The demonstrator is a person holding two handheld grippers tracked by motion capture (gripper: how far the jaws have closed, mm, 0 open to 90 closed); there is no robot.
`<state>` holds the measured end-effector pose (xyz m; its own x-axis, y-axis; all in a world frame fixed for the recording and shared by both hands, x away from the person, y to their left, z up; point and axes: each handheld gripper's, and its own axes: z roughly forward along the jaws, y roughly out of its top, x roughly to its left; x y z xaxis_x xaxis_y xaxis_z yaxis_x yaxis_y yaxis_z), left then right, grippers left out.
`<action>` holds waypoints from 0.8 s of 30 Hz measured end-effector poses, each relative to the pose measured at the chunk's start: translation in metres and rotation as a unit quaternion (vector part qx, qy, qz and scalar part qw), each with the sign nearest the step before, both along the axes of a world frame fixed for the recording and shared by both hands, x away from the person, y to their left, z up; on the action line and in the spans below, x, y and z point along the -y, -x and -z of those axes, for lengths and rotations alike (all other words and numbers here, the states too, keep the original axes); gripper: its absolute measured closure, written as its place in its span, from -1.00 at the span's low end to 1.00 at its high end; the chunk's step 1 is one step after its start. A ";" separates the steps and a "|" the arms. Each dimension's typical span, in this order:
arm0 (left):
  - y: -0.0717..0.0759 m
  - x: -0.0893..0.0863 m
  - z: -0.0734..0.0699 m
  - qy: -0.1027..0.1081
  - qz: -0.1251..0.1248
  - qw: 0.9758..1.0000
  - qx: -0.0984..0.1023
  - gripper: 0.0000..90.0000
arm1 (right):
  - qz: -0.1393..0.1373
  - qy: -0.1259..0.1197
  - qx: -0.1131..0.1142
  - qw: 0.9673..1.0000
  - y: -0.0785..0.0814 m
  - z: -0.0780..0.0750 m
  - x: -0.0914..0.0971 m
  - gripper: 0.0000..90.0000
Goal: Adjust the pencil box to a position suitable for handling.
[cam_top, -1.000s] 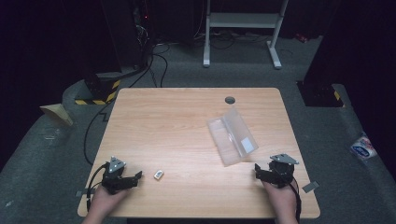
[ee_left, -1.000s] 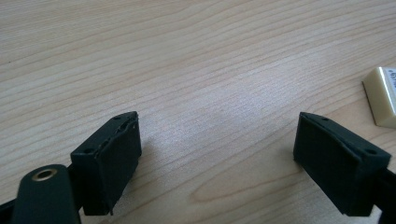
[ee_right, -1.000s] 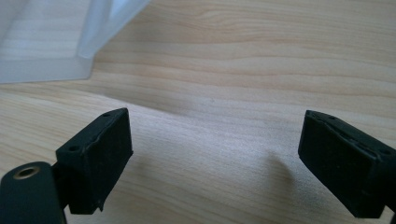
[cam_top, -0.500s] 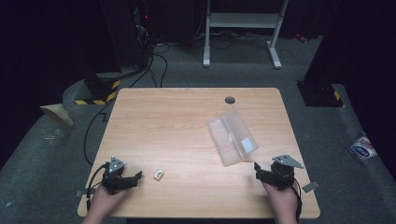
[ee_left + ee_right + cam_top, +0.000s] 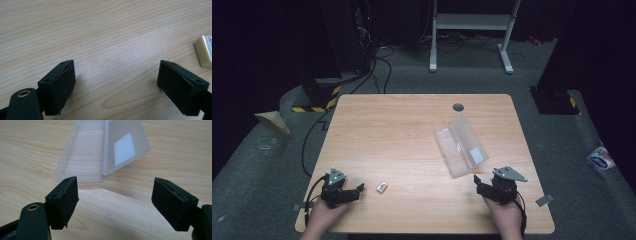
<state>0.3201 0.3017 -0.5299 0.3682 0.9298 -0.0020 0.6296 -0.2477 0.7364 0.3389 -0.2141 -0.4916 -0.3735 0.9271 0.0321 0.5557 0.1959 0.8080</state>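
Both grippers stand open and empty; my right gripper (image 5: 478, 182), whose jaws have just been closing a little, sits just short of the translucent hinged plastic case (image 5: 100, 152), lying open right of table centre, long axis diagonal, near end toward me. Best approach: low, pinching one wall squarely. Left gripper (image 5: 358, 191) waits beside the small cream block (image 5: 382, 187).

Two black grippers, left gripper (image 5: 358, 190) and right gripper (image 5: 477, 181), each wearing a grey three-cornered plate on top, black cables trailing, chunky black pads (image 5: 60, 86) showing small screw holes, a brass ring shining near one jaw
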 end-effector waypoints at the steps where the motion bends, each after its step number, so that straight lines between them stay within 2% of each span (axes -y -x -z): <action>1: 0.000 0.000 0.000 -0.001 0.001 1.000 0.000 -0.66 | -0.008 0.004 -0.001 1.000 -0.001 0.001 -0.006 -0.50; 11: 0.000 0.000 0.000 -0.001 0.000 1.000 0.000 -0.66 | -0.041 0.010 -0.004 0.999 -0.001 0.004 -0.033 -0.46; 19: 0.000 0.000 0.000 0.000 0.001 1.000 0.000 -0.66 | -0.059 0.001 -0.006 0.998 -0.004 0.004 -0.049 -0.40; 24: 0.000 0.000 0.000 -0.001 0.001 1.000 0.000 -0.66 | -0.064 0.004 -0.004 0.998 -0.007 0.004 -0.056 -0.39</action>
